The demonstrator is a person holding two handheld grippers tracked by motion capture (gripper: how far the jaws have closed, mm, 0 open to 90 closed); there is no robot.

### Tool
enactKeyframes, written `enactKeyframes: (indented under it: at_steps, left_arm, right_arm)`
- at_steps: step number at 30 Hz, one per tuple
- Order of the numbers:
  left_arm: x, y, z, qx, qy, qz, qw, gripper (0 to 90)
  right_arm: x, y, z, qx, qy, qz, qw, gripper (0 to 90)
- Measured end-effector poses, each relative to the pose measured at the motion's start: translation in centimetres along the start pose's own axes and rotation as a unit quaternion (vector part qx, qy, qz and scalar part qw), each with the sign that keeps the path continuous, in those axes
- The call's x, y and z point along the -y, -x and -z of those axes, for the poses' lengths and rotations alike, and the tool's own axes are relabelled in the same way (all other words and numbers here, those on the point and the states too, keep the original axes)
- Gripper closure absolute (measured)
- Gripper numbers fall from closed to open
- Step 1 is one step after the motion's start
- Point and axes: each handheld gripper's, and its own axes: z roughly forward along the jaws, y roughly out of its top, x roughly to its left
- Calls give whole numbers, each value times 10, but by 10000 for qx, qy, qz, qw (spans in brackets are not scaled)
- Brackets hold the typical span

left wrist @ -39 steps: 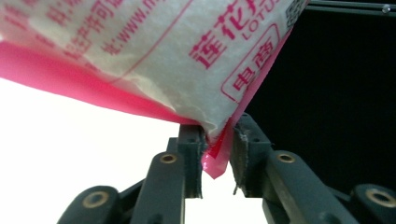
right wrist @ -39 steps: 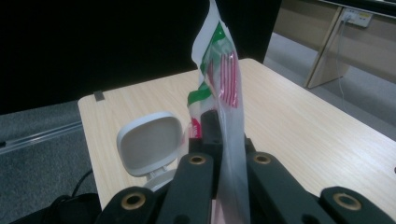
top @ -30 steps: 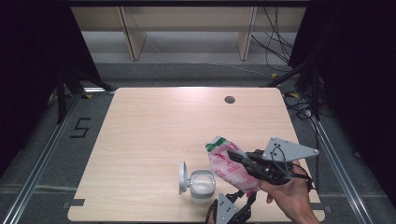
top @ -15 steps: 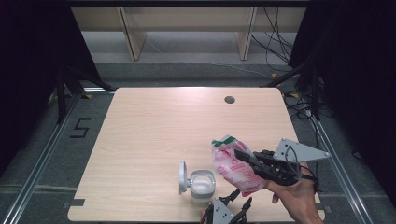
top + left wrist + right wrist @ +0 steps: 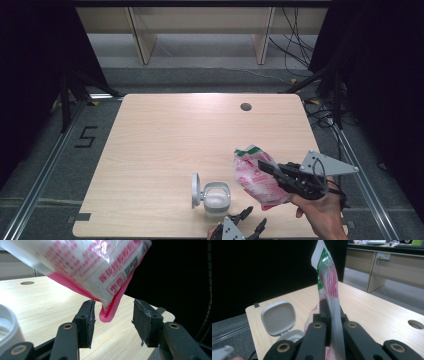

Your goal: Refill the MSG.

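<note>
A pink and white bag (image 5: 252, 177) with a green top hangs tilted over the table's near right part, and my right gripper (image 5: 262, 165) is shut on its side. In the right gripper view the jaws pinch the bag (image 5: 328, 272) near its middle. A white tub (image 5: 216, 196) stands to the left of the bag with its lid (image 5: 195, 190) flipped open. My left gripper (image 5: 254, 218) is at the near edge below the bag. Its jaws have just been opening, and the bag's bottom corner (image 5: 110, 312) hangs between the pads (image 5: 86, 322) without touching them.
A round cable hole (image 5: 245, 106) lies at the far right of the wooden table (image 5: 165, 145). Wooden furniture legs (image 5: 141, 40) stand beyond the far edge. Cables (image 5: 327, 117) run over the floor at the right.
My right gripper has carried the bag a little to the right and down. The left gripper has drawn back toward the near edge and its jaws stand wider.
</note>
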Motion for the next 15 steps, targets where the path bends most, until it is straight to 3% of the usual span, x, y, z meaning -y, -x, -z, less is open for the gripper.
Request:
enactKeyframes:
  at_steps: [1, 4, 5, 7, 12, 15]
  left_arm:
    - [-1, -2, 5, -21, -1, -35, 10000, 513]
    - [-2, -3, 10, -67, -32, -60, 10000, 512]
    - [-2, -6, 13, -132, 55, -254, 9996, 512]
    - [-2, -7, 16, -140, 12, -304, 9994, 512]
    - [0, -14, 26, -196, -17, -303, 9993, 509]
    - [-2, -17, 30, -233, 13, -260, 9994, 498]
  right_arm:
    - [4, 4, -1, 40, 87, 123, 9999, 900]
    - [9, 5, -1, 26, 82, 17, 10000, 900]
    - [13, 6, -1, 57, 1, -82, 10000, 900]
    - [17, 8, -2, 129, 32, -71, 9999, 900]
    - [24, 9, -4, 80, -13, -221, 9997, 900]
    - [29, 11, -5, 103, 46, -149, 9998, 900]
